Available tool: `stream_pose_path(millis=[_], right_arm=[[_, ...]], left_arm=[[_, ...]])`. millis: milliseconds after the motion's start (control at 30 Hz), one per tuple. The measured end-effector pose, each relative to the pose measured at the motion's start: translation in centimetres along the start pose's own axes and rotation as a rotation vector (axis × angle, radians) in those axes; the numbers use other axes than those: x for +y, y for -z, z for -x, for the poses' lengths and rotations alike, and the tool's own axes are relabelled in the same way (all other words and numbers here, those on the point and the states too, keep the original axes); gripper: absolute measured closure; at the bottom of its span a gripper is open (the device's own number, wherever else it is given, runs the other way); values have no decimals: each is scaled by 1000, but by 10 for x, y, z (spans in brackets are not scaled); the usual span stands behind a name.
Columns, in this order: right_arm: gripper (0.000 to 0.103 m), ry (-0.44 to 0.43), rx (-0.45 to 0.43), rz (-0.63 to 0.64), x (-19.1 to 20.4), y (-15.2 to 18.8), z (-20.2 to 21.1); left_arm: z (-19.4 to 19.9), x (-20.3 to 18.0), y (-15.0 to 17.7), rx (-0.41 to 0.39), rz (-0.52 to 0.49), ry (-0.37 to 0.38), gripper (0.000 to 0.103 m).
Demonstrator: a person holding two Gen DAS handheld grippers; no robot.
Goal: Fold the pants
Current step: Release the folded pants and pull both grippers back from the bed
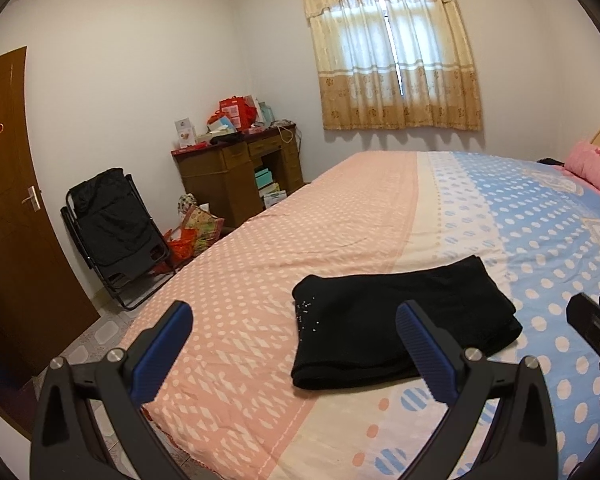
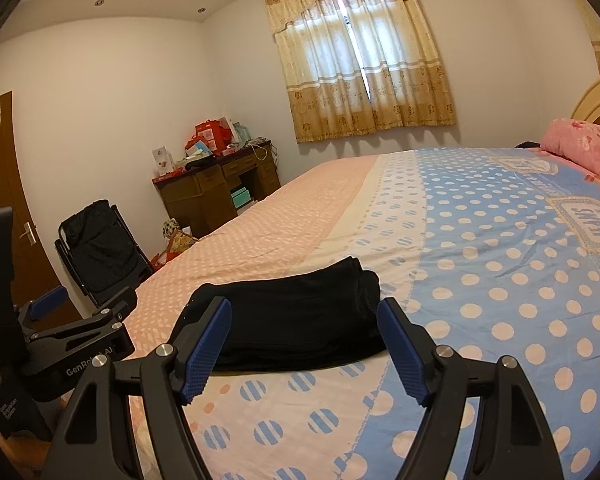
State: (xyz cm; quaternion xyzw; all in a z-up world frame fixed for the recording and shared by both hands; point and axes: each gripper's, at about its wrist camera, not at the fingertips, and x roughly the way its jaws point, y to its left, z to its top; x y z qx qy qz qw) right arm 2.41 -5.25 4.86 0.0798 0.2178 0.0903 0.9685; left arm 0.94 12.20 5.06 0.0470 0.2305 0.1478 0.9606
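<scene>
Black pants [image 1: 384,320] lie folded into a compact rectangle on the bed [image 1: 260,272], near its front edge; small sparkly studs dot their left side. My left gripper [image 1: 296,328] hovers in front of them, open, with nothing between its blue pads. In the right wrist view the same pants [image 2: 296,316] lie just beyond my right gripper [image 2: 304,328], which is open and empty too. The left gripper [image 2: 84,320] shows at that view's left edge, and part of the right gripper [image 1: 596,320] shows at the left wrist view's right edge.
The bedspread is pink with white dots on the left and blue with white dots on the right. A pink pillow [image 2: 580,148] lies at the headboard. Beyond the bed stand a cluttered wooden desk [image 1: 240,176], a folded black chair [image 1: 112,232], a brown door [image 1: 8,216] and a curtained window [image 1: 392,60].
</scene>
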Motion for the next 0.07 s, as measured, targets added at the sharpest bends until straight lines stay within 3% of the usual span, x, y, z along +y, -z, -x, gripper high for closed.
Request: stream_pose_path(millis=[67], right_arm=[[26,14,-15,-6,-1,-1,3]], left_arm=[[-2,0,0,3,-4,-6,0]])
